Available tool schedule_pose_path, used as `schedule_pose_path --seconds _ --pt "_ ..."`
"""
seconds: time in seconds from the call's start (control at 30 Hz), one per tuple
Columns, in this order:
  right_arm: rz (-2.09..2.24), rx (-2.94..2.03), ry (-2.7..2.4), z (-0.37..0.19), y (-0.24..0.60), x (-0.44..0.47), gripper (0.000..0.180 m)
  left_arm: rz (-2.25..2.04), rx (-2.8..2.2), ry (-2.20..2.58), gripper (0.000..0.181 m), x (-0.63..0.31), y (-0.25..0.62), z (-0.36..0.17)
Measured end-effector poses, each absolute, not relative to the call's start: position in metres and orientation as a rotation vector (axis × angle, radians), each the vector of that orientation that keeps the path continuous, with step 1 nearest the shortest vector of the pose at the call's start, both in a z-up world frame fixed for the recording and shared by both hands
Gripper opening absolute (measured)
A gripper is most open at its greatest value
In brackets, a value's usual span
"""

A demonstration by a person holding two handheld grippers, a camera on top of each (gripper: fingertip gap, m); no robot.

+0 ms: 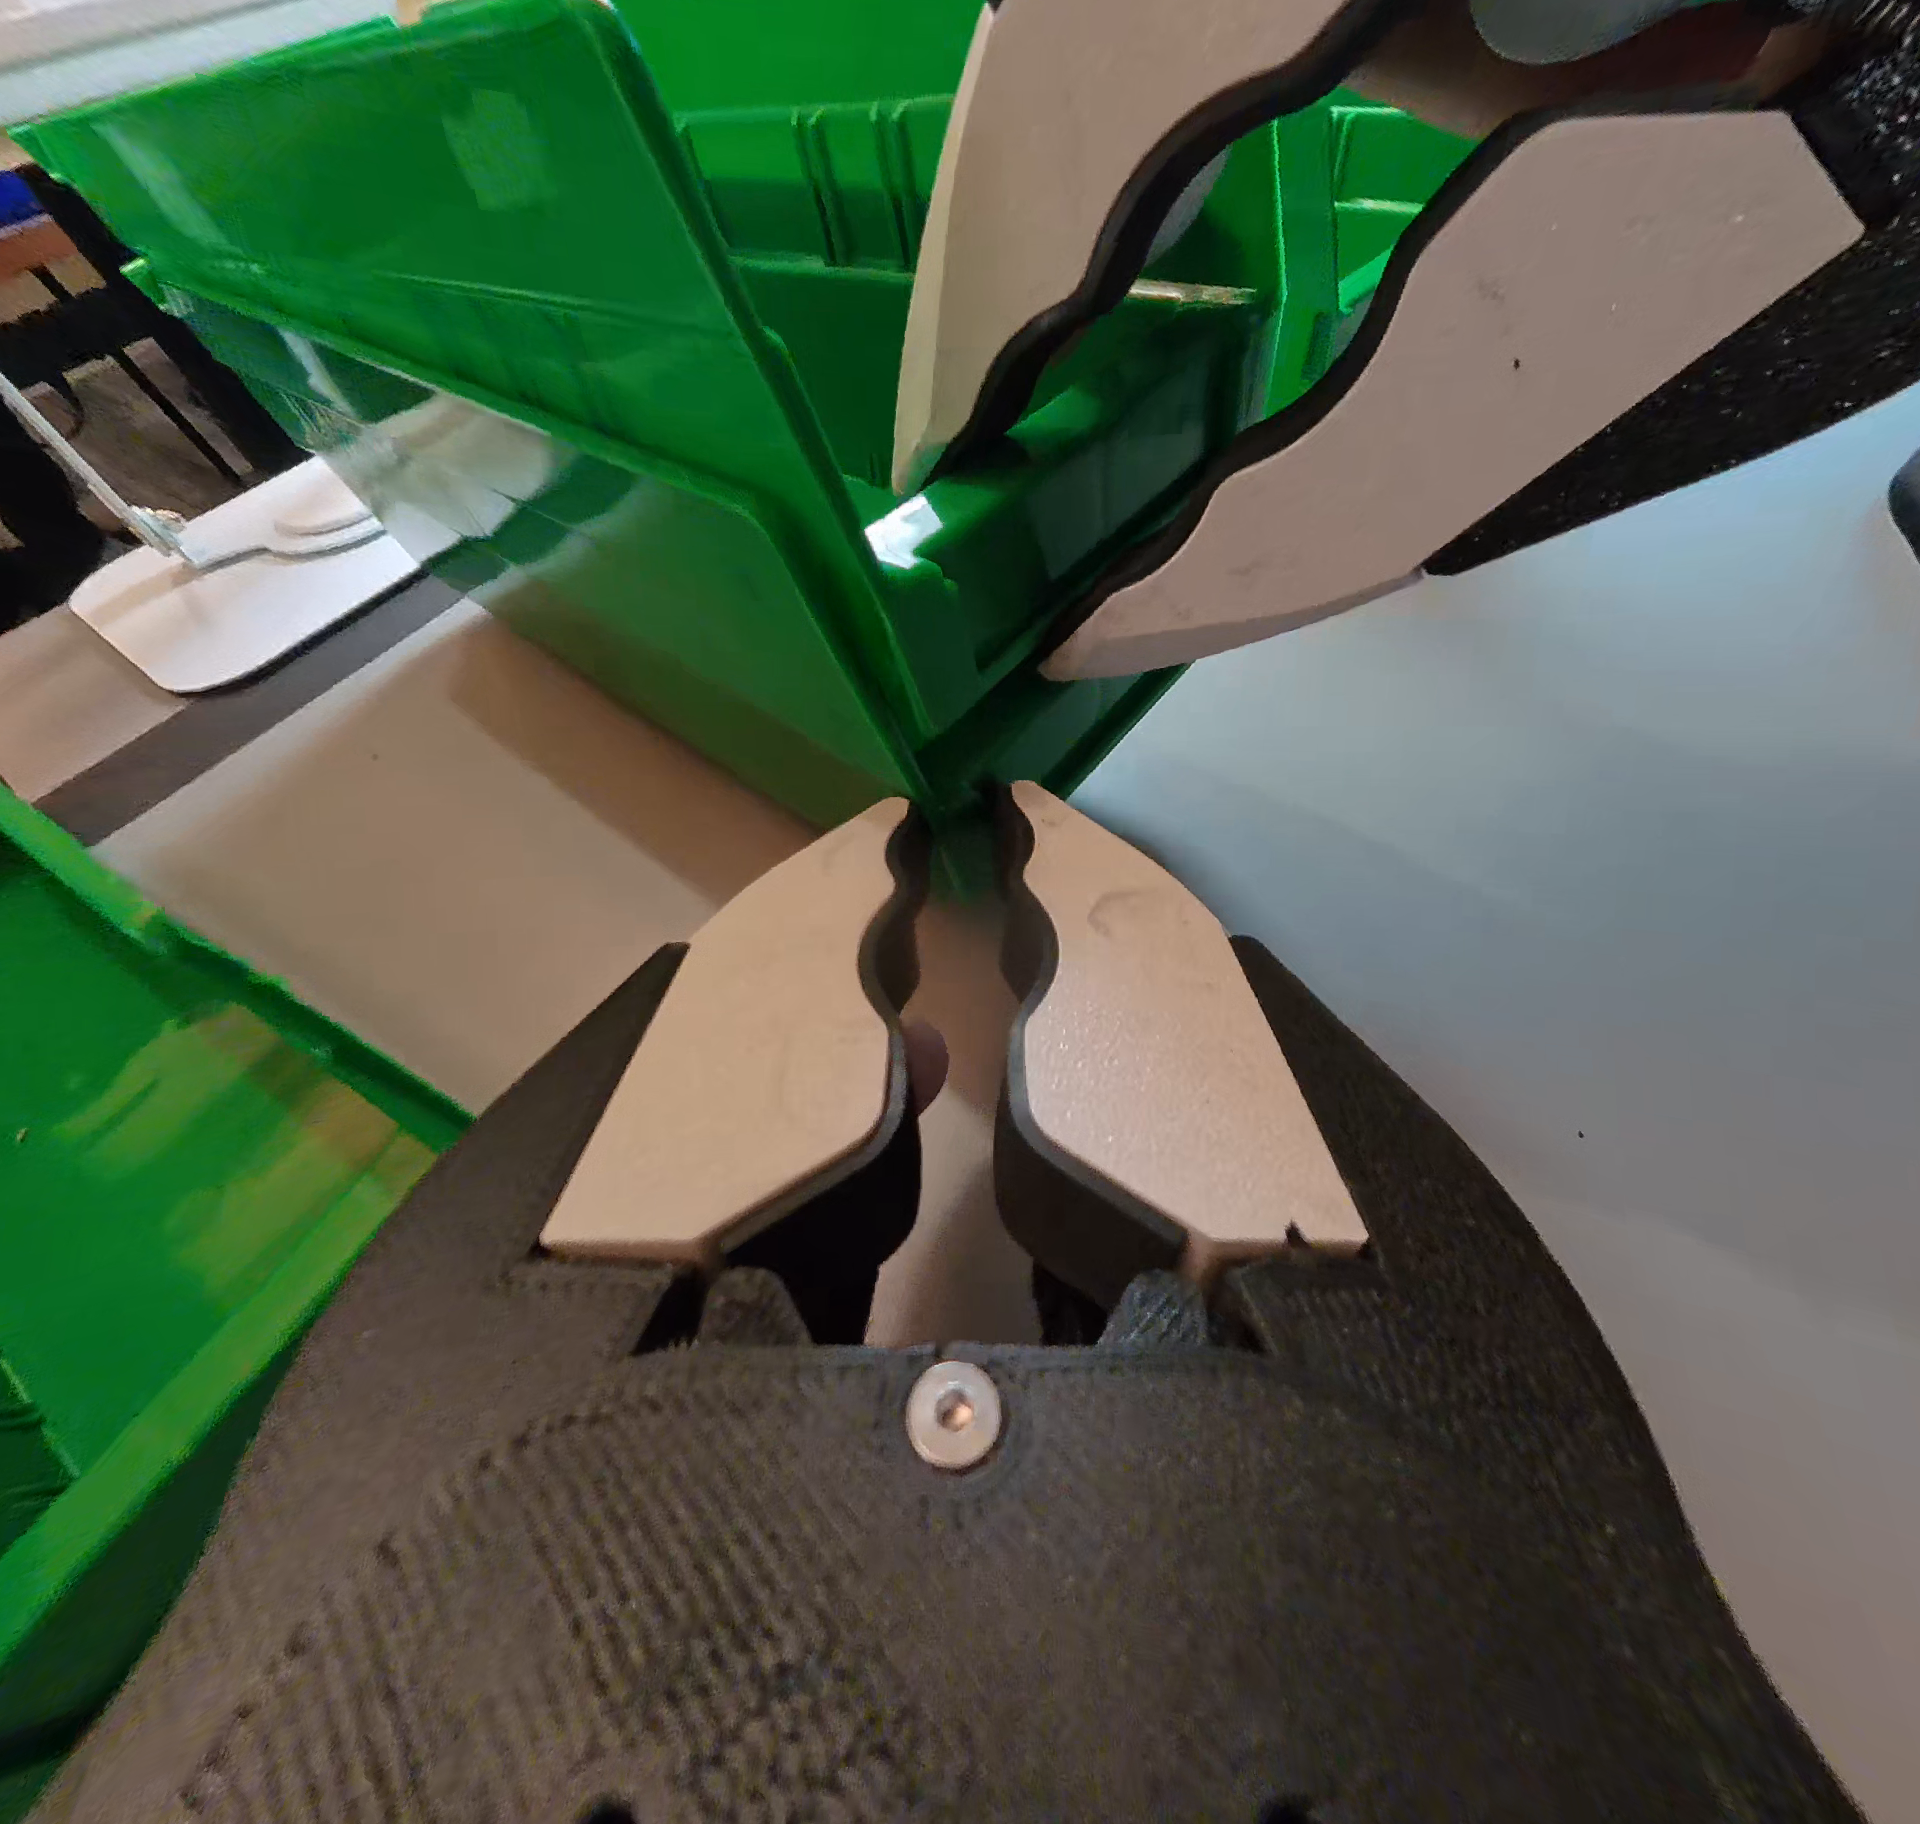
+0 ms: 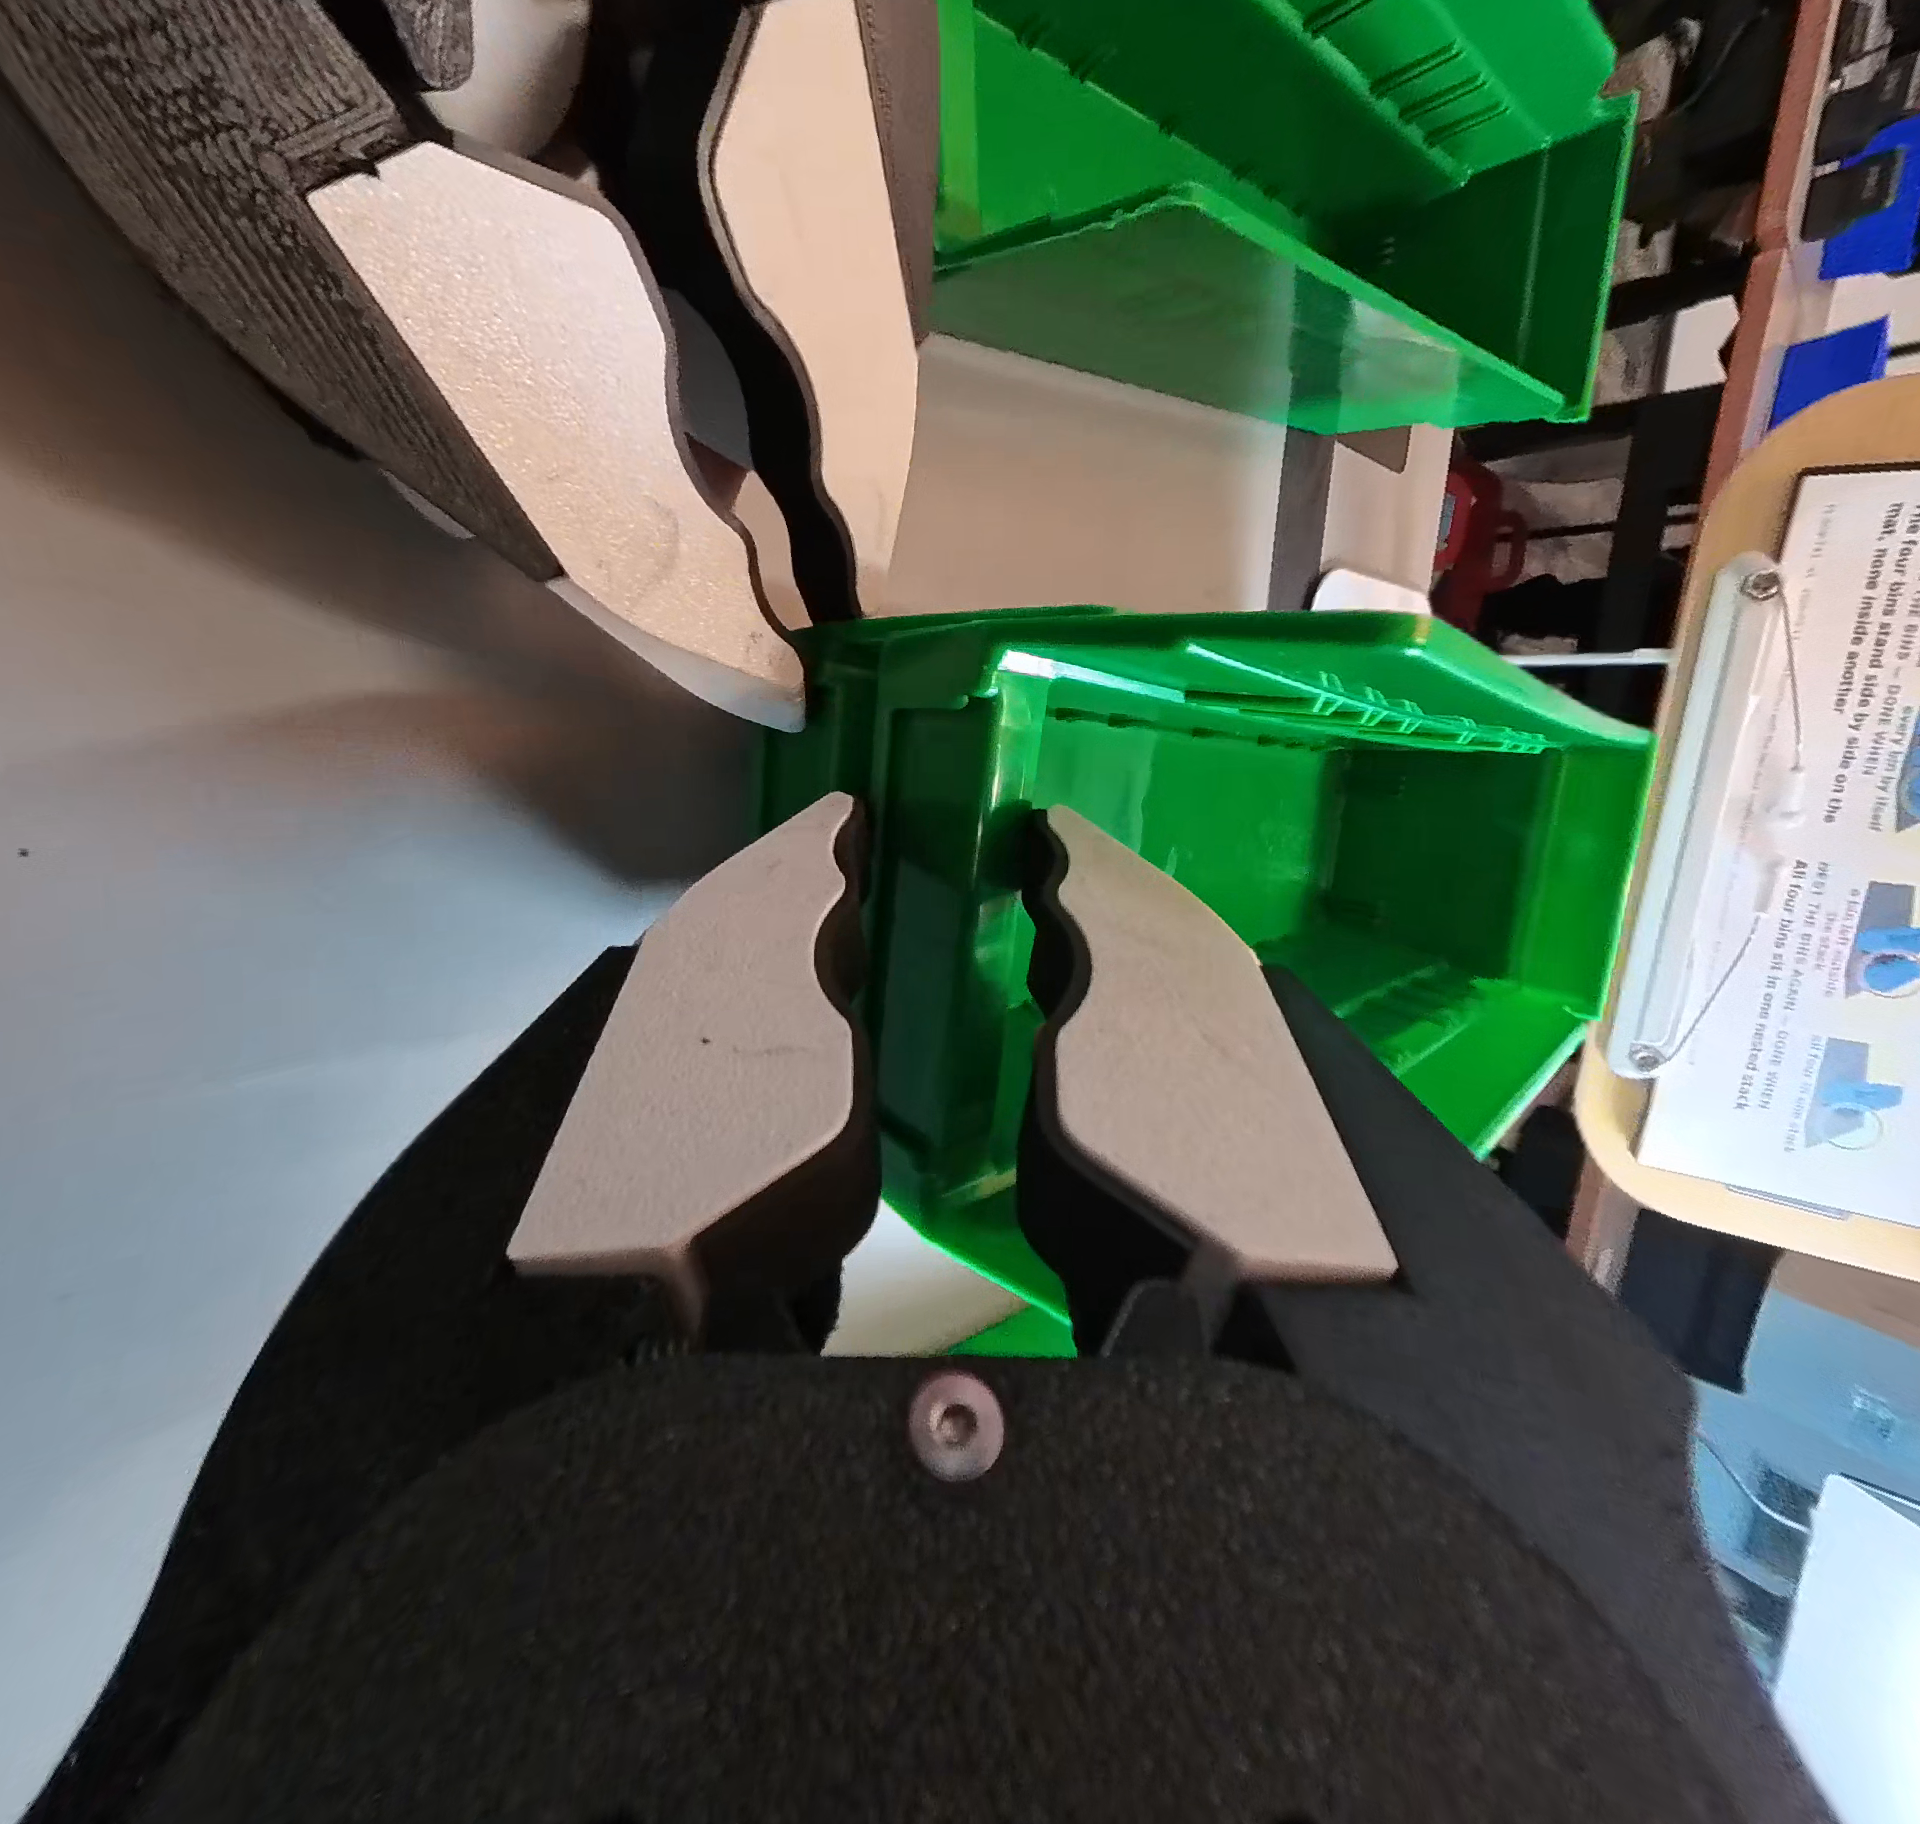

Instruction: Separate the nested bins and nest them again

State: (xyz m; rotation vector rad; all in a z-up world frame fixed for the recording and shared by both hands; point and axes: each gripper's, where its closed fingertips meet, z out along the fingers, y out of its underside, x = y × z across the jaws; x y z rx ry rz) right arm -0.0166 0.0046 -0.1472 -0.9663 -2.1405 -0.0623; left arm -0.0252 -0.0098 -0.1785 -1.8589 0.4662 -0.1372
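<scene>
Both grippers are on the nested green plastic bins [image 2: 1351, 839] tipped at the white desk's [image 1: 1507, 943] edge: left gripper [image 1: 961, 824] clamped on a corner rim, right gripper [image 2: 951, 860] straddling the end wall, contact unclear.

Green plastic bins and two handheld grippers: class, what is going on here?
A person is working a nested stack of green plastic bins on a white tabletop with two handheld grippers. The left gripper pinches a lower corner edge of the stack. The right gripper has its fingers closed over the end wall of the stack. Another green bin stands apart behind. Whether they are separating or nesting is unclear.
</scene>
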Motion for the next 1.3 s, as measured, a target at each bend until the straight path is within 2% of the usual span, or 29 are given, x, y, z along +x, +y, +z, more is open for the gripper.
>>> schedule_pose_path --seconds 0.57,0.73,1.3 --pt "-0.034 -0.915 -2.068 -0.163 0.003 -0.019 0.029 -0.094 -1.939 0.514 0.015 -0.029 -0.012 -0.192" --pt "-0.026 -0.892 -2.066 -0.164 -0.001 -0.017 0.029 -0.128 -1.862 0.453 0.024 -0.033 -0.010 -0.176" --pt "-0.079 -0.859 -2.128 -0.154 0.000 -0.015 0.029 -0.014 -1.851 0.487 0.012 -0.030 -0.009 -0.180"
